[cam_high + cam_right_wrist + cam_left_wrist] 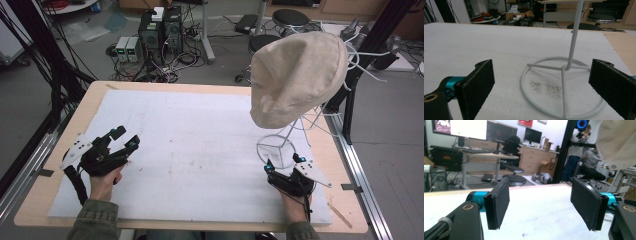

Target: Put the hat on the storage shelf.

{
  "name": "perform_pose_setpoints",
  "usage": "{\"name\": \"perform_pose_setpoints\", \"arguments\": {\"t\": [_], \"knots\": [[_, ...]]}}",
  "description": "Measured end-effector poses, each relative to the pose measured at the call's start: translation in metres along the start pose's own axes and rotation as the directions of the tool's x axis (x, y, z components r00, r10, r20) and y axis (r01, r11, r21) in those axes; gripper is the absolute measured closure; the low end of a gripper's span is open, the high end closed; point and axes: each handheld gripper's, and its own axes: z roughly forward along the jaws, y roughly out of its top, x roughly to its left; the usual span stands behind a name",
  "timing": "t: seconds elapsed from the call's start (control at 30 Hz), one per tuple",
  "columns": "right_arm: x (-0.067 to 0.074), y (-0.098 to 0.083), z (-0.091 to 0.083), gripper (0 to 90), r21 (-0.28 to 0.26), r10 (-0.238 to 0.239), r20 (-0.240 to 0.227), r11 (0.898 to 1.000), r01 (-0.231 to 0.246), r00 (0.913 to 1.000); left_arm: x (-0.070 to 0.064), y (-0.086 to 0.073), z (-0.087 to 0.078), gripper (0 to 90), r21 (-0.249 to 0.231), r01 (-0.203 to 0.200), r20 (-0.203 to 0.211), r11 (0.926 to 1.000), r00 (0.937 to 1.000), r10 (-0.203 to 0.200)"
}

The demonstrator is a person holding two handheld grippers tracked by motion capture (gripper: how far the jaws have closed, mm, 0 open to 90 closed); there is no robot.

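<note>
A cream cloth cap [295, 77] hangs on a white wire stand [280, 142] at the right of the table. The stand's round base [564, 87] lies just beyond my right gripper [544, 86], whose jaws are open and empty; in the high view the right gripper [284, 162] rests at the base's near edge. My left gripper [125, 139] sits at the table's left, jaws wide apart over the white mat, nothing between them. In the left gripper view the left gripper [540, 206] points across the mat, with the cap's edge [616, 142] at the upper right.
A white mat [190, 145] covers most of the wooden table [100, 97]. Black frame posts [367, 45] stand at the right and left. Computers, cables and stools [165, 35] crowd the floor beyond the far edge. A person [576, 152] stands in the background.
</note>
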Motion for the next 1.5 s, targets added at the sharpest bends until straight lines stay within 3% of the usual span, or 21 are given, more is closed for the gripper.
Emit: {"name": "perform_pose_setpoints", "arguments": {"t": [0.07,0.2,0.33,0.4,0.47,0.57,0.63,0.73,0.83,0.9,1.17,1.37,1.5], "knots": [[0.0,0.0,0.0,5.5,0.007,0.005,0.0,1.0,-0.005,1.0,0.003,-0.002,-0.006,31.7,0.013,0.001,-0.015,0.9999,0.9999,0.0],[-0.001,0.0,-0.001,5.5,0.006,0.002,0.005,1.0,-0.002,1.0,0.009,-0.009,-0.021,31.7,-0.012,0.012,-0.084,0.9998,0.9963,-0.013],[-0.001,0.0,-0.001,5.5,0.0,0.006,0.01,1.0,-0.006,0.9999,0.015,-0.01,-0.035,31.2,-0.039,0.006,-0.169,0.9992,0.9855,-0.013],[-0.001,0.0,-0.001,5.5,0.001,0.006,0.008,1.0,-0.006,1.0,0.015,-0.011,-0.043,30.6,-0.044,-0.019,-0.22,0.9988,0.9754,0.009],[-0.001,0.0,-0.002,5.5,0.002,0.011,0.007,1.0,-0.011,0.9999,0.015,-0.014,-0.051,30.5,-0.038,-0.053,-0.285,0.9979,0.9576,0.04],[-0.001,0.0,-0.003,5.5,0.004,0.021,0.003,1.0,-0.021,0.9998,0.016,-0.019,-0.059,28.9,-0.037,-0.067,-0.367,0.9971,0.9289,0.049],[-0.002,0.0,-0.003,5.5,0.003,0.021,0.002,1.0,-0.021,0.9998,0.017,-0.022,-0.066,28.6,-0.042,-0.076,-0.446,0.9962,0.8938,0.05],[-0.003,0.0,-0.003,5.5,-0.003,0.019,0.004,1.0,-0.019,0.9998,0.019,-0.024,-0.073,28.0,-0.049,-0.072,-0.526,0.9962,0.85,0.036],[-0.004,0.0,-0.003,5.5,-0.001,0.026,0.005,1.0,-0.026,0.9997,0.023,-0.028,-0.076,28.0,-0.067,-0.054,-0.568,0.9963,0.823,0.006],[-0.005,-0.001,-0.003,5.5,0.0,0.028,0.006,1.0,-0.028,0.9996,0.025,-0.029,-0.075,28.1,-0.064,-0.03,-0.568,0.9975,0.823,-0.012],[-0.003,0.0,-0.002,5.5,0.004,0.03,0.002,1.0,-0.03,0.9996,0.023,-0.031,-0.073,28.6,-0.07,-0.014,-0.538,0.9975,0.8427,-0.026],[-0.002,0.0,-0.001,5.5,0.008,0.028,-0.003,1.0,-0.028,0.9996,0.021,-0.031,-0.073,28.9,-0.077,-0.009,-0.532,0.997,0.846,-0.033],[-0.003,0.0,0.0,5.6,0.015,0.034,-0.003,0.999,-0.033,0.9994,0.022,-0.031,-0.074,28.9,-0.09,0.013,-0.515,0.9958,0.855,-0.058]]}}
